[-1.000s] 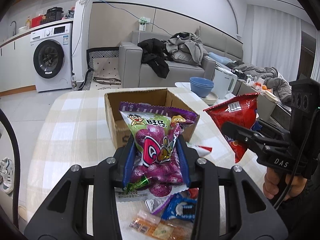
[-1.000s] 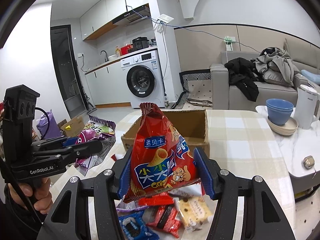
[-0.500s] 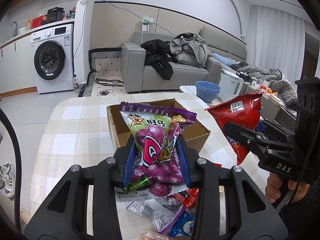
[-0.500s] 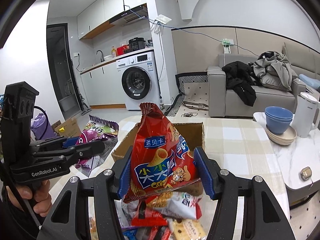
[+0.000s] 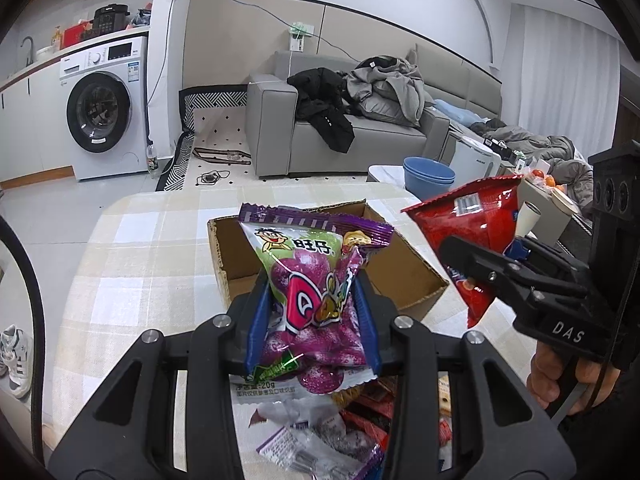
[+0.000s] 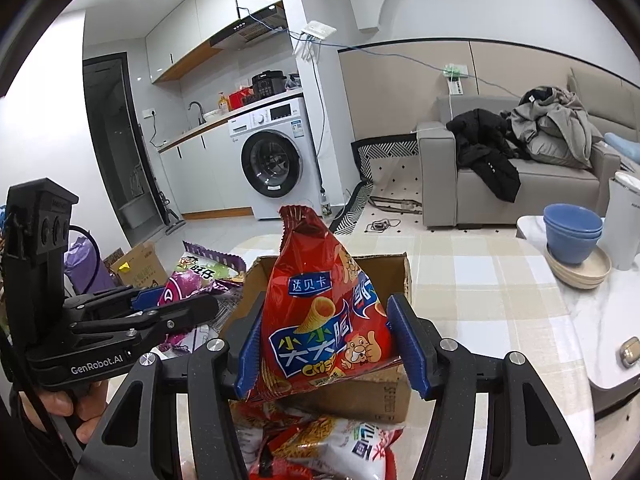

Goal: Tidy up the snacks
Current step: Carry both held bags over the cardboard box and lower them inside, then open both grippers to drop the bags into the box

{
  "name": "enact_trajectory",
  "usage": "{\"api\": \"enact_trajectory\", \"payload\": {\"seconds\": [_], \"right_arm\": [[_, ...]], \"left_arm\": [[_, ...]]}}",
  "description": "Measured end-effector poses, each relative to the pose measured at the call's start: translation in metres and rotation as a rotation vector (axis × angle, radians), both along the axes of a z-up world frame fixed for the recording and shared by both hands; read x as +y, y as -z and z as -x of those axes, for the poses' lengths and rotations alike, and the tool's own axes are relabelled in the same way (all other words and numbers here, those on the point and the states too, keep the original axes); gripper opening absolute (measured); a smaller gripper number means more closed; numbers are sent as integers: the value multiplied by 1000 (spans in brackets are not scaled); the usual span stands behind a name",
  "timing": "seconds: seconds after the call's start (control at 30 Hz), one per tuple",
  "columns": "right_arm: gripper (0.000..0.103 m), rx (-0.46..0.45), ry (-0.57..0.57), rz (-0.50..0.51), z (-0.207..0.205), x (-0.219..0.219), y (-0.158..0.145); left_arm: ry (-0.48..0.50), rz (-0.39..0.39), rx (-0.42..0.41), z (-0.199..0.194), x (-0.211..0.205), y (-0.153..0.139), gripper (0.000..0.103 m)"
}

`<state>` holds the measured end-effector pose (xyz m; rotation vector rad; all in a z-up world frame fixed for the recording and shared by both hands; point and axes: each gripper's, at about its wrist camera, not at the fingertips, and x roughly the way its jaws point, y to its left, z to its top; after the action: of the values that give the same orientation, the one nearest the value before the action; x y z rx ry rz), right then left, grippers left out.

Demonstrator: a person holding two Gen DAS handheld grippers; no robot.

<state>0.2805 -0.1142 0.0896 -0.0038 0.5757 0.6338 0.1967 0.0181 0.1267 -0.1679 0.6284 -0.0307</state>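
1. Left gripper (image 5: 312,320): its blue-padded fingers (image 5: 256,320) are clenched on a purple candy bag (image 5: 312,280), pressing both side edges at the bag's lower half; the bag stands upright between them, long axis vertical, crimped top leaning slightly away from the claw

2. Ahead of the left gripper and just beyond its fingertips lies the open cardboard box (image 5: 400,276), mouth up on the checked tablecloth (image 5: 152,256); the box's near-left corner sits directly behind the held bag, so the drop looks to call for a short push forward and a little to the right

3. Below both claws, a heap of loose snack packets (image 5: 320,436) waits on the cloth, nearer the handles than the box is

4. Right gripper (image 6: 328,344): its fingers (image 6: 408,344) grip a red crisp bag (image 6: 320,312) at its wide lower part, the left pad touching the bag's edge, the right pad close beside it; the bag stands upright, pointed top uppermost

5. The same cardboard box (image 6: 396,280) sits straight ahead of and under the right claw, the red bag hanging in front of its opening; judged from both views, the right hand is the nearer to a release, the left hand slightly off to the box's side

6. Neither bag is yet inside the box
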Motion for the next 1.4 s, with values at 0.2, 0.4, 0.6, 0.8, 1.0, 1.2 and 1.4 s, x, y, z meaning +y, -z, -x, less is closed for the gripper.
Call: {"api": "enact_trajectory", "payload": {"seconds": [0.2, 0.4, 0.6, 0.8, 1.0, 1.2, 1.4], "right_arm": [[59, 16, -9, 10, -18, 6, 12], [59, 25, -20, 28, -33, 13, 21], [59, 36, -31, 52, -42, 21, 29], [59, 46, -32, 68, -52, 26, 37], [59, 44, -44, 72, -54, 30, 40], [59, 40, -59, 80, -56, 33, 43], [74, 29, -58, 74, -51, 27, 38]], "left_arm": [[-3, -16, 22, -37, -2, 10, 36], [-11, -32, 43, -66, -5, 23, 36], [-19, -45, 63, -91, -8, 37, 36], [-24, -58, 80, -110, -9, 51, 36], [-27, -67, 95, -130, -8, 60, 36], [-26, -66, 103, -134, -11, 69, 37], [-20, -57, 121, -130, -8, 71, 39]]}}
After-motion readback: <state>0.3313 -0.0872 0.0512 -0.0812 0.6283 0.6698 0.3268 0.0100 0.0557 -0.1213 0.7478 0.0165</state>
